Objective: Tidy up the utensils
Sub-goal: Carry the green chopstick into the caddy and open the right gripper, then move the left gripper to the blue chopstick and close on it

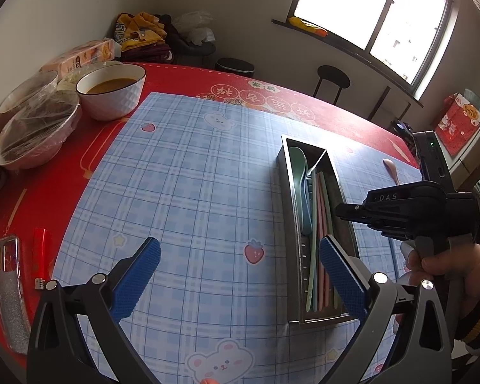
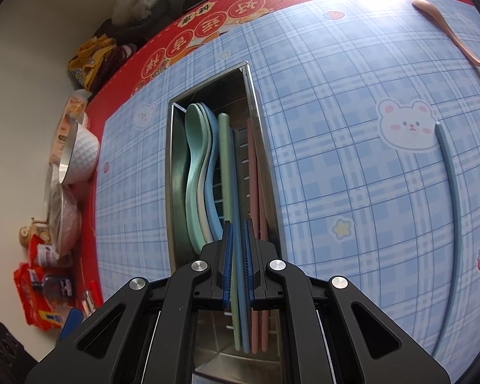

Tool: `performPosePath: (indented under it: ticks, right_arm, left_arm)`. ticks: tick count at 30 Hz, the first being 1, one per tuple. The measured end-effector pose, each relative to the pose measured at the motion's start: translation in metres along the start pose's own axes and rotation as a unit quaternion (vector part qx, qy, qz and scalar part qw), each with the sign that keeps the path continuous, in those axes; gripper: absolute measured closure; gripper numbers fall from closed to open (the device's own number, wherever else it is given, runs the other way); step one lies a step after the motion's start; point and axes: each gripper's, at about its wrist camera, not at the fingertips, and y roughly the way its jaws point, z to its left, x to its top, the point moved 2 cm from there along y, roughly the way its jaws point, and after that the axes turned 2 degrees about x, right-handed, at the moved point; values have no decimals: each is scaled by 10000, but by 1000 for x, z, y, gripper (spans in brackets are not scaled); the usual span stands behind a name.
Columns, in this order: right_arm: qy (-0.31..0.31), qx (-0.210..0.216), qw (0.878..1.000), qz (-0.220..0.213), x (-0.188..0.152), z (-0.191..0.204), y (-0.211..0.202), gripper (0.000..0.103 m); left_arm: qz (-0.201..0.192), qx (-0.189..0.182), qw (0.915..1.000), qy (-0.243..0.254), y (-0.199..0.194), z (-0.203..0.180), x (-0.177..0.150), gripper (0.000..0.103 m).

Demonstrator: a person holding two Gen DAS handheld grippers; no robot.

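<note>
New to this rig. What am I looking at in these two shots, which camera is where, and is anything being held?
No robot arm here: a person holds a two-finger gripper in each hand, with a fisheye camera on each looking along its fingers.

The left wrist view shows the left gripper open and empty above the blue plaid mat. At its right edge, a hand holds the other gripper.

The right wrist view shows the right gripper shut on a blue chopstick, over the metal utensil box that already holds spoons and more chopsticks.

Loose on the mat: a pink spoon and another blue chopstick. Bowls sit on the red tablecloth.
</note>
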Motion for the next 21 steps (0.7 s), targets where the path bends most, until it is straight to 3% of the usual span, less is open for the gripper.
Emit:
performPosePath:
  ticks: [9, 18, 19, 21]
  right_arm:
    - [-876, -174, 9929, -786, -5, -10, -54, 95]
    - [-988, -317, 9877, -1173, -17, -75, -105, 94]
    - [-951, -344, 9875, -1206, -20, -84, -110, 93]
    - [-887, -434, 9863, -1324, -23, -101, -120, 69]
  left_arm:
    - [41, -55, 9997, 228, 2, -29, 4, 6]
    - [34, -37, 9990, 453, 3, -72, 7, 6]
    - [51, -50, 9988, 489, 4, -78, 7, 6]
    - [84, -135, 9983, 563, 6, -92, 6, 6]
